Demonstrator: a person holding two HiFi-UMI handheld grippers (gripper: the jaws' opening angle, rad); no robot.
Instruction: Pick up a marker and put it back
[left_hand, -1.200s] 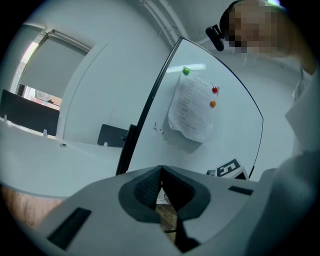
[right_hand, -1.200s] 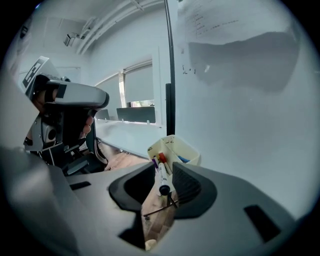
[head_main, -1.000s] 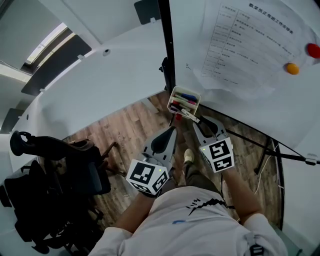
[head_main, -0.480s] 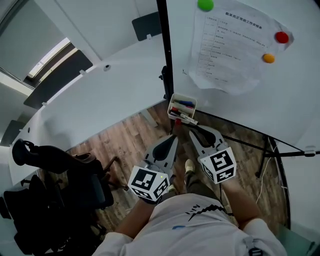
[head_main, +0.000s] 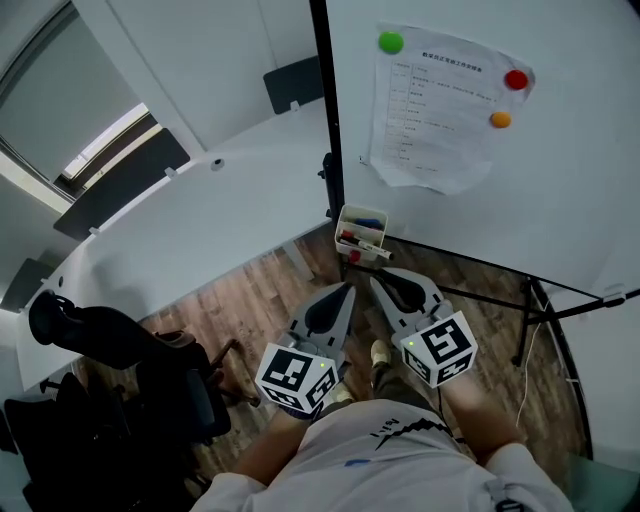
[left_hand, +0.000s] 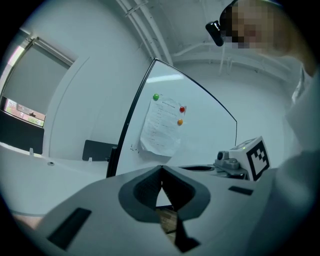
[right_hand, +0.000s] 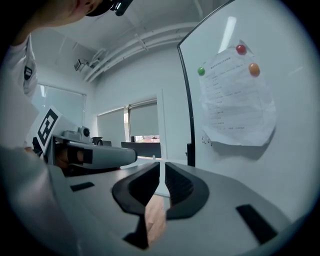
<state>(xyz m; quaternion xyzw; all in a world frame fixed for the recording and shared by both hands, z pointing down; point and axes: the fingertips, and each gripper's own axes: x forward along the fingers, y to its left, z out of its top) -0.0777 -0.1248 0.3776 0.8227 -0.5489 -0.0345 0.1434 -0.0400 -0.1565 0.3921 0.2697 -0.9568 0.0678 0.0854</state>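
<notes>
A white marker tray (head_main: 362, 232) hangs on the whiteboard's lower edge and holds red, blue and black markers. One white marker (head_main: 366, 246) lies across the tray's front. Both grippers hover over the wooden floor, short of the tray and apart from it. My left gripper (head_main: 345, 288) (left_hand: 161, 168) is shut, its tips touching, with nothing in it. My right gripper (head_main: 378, 281) (right_hand: 162, 165) is closing. A narrow slit is left between its pads and nothing is between them.
The whiteboard (head_main: 570, 190) carries a paper sheet (head_main: 435, 110) pinned by green (head_main: 390, 42), red (head_main: 516, 80) and orange (head_main: 500, 119) magnets. Its black stand leg (head_main: 470, 262) runs along the floor on the right. A curved white desk (head_main: 190, 200) and a black office chair (head_main: 120, 390) stand on the left.
Both grippers have drawn back from the tray, and the white marker stays lying on it. The right jaws have narrowed. The view has tilted up the whiteboard.
</notes>
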